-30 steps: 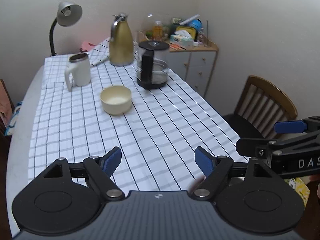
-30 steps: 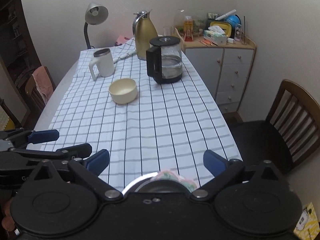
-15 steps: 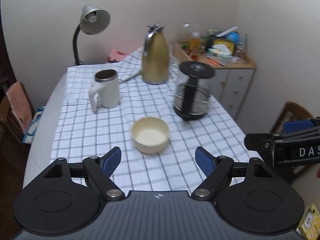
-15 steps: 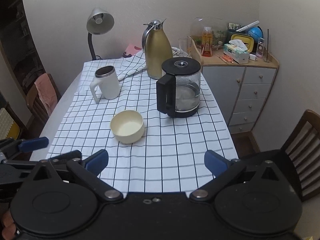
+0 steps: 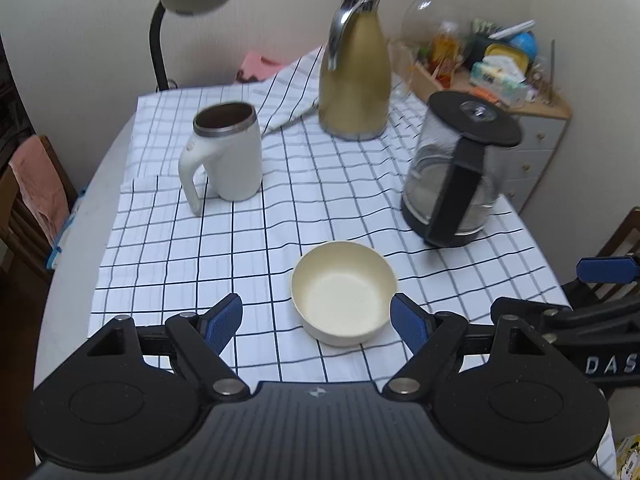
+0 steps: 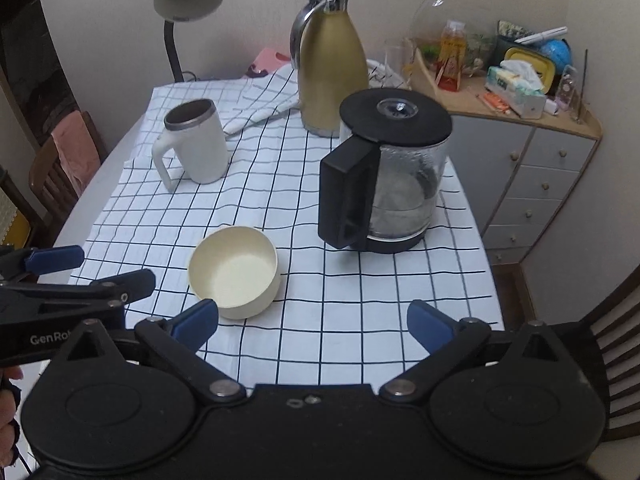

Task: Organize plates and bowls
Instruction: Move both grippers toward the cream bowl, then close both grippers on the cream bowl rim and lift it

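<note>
A cream bowl stands empty and upright on the checked tablecloth. My left gripper is open and empty, its right fingertip close beside the bowl's right rim. In the right wrist view the bowl sits just ahead of my right gripper's left fingertip. My right gripper is open and empty, to the right of the bowl. No plate is in view.
A white mug, a gold thermos jug and a glass kettle stand behind the bowl. A desk lamp is at the back. A cluttered cabinet and a wooden chair are on the right.
Both grippers have moved forward over the table toward the bowl, which now lies close in front of them. A plate seen under the right gripper a second ago is out of view.
</note>
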Tool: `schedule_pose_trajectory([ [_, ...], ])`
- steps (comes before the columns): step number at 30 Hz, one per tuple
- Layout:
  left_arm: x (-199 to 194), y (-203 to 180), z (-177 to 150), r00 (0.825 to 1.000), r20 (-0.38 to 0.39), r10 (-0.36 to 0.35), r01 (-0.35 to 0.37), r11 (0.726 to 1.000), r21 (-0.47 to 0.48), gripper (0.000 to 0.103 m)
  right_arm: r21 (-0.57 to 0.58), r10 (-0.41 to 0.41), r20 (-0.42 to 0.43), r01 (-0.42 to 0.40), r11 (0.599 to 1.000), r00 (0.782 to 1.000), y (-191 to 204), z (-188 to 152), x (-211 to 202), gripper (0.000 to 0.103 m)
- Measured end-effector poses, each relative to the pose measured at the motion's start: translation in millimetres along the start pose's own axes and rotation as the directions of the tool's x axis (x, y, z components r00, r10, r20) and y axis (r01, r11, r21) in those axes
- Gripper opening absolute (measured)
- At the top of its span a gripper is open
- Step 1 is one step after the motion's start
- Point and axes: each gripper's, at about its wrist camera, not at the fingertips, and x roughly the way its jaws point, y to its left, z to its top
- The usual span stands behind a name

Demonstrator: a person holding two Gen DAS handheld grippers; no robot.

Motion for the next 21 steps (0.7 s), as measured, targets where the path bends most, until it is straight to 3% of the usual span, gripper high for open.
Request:
schedule_pose_trajectory([
  [11,83,26,16,0.995,-0.099,0.011,-0.02,0.996,-0.092,0.081,0.003,0.025,-0.065,-0.025,1.0,0.998,9,16,83,0.094],
  [21,136,25,13,0.986,-0.166,0.021,-0.037,0.995,-0.096,0.081,-0.007,0.028,-0.107,-0.029,1.0,0.994,17,13,140,0.084],
])
